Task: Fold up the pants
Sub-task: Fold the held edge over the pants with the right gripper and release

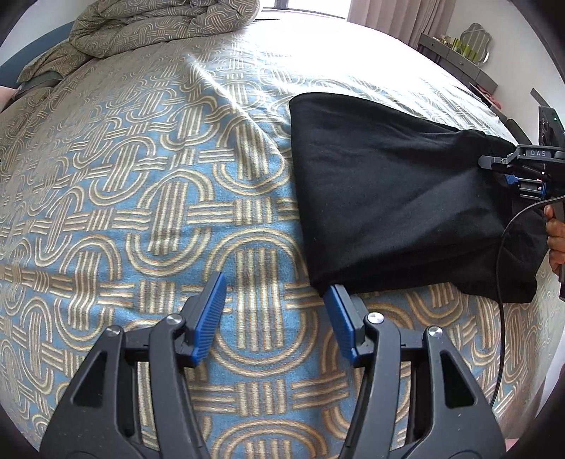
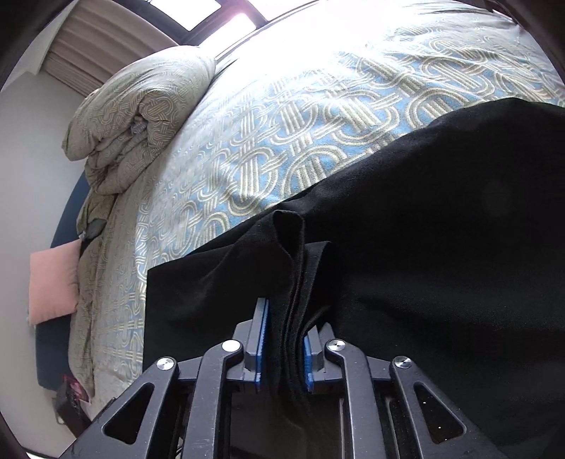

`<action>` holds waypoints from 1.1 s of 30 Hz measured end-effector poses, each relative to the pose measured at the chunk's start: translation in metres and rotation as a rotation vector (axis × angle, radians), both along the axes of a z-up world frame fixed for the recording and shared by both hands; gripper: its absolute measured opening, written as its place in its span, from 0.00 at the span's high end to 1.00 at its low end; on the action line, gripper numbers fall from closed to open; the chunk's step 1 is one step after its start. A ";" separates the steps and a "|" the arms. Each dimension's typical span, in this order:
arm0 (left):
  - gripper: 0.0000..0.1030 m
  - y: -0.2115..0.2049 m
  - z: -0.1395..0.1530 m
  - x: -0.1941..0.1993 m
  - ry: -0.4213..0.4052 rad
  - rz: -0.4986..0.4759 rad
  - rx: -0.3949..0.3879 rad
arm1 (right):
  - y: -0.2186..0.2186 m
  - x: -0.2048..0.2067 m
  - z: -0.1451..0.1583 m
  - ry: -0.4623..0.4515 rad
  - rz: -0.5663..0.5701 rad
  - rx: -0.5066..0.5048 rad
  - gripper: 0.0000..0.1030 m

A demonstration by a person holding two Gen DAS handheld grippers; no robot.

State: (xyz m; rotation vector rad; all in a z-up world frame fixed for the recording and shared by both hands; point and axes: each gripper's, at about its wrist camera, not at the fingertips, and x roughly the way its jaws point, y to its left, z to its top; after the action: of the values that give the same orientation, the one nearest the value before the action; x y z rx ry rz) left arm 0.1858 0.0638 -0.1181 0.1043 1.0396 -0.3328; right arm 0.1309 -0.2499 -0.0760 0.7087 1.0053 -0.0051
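The black pants (image 1: 392, 197) lie folded on the patterned blue bedspread (image 1: 141, 197), at the right of the left wrist view. My left gripper (image 1: 275, 293) is open and empty, its right fingertip just at the pants' near left corner. My right gripper (image 2: 284, 339) is shut on a bunched, layered edge of the pants (image 2: 423, 247), and it also shows in the left wrist view (image 1: 508, 169) at the pants' right end. The cloth hides much of the bed in the right wrist view.
A rumpled duvet (image 1: 159, 24) is piled at the head of the bed (image 2: 141, 116). A pink pillow (image 2: 53, 286) leans beside the bed. A dark dresser (image 1: 455, 56) with small items stands by the wall. A black cable (image 1: 501, 282) hangs from the right gripper.
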 end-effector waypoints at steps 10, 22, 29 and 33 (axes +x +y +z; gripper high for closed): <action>0.44 0.006 0.002 -0.005 0.012 0.003 0.012 | -0.026 -0.021 0.004 0.001 -0.063 0.006 0.65; 0.44 0.016 0.013 -0.005 0.023 0.036 -0.014 | -0.019 0.035 -0.003 -0.011 0.020 0.123 0.90; 0.44 0.020 0.013 0.002 0.045 0.064 -0.047 | -0.009 0.029 0.023 -0.079 0.019 -0.159 0.75; 0.44 0.020 0.017 0.001 0.032 0.070 -0.062 | -0.027 0.014 0.015 0.002 -0.039 -0.135 0.72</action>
State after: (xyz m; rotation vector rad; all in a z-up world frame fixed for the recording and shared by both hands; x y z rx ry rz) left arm 0.1868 0.0839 -0.1007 0.0070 1.0606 -0.3042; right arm 0.1450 -0.2767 -0.0613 0.6050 0.9830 -0.1068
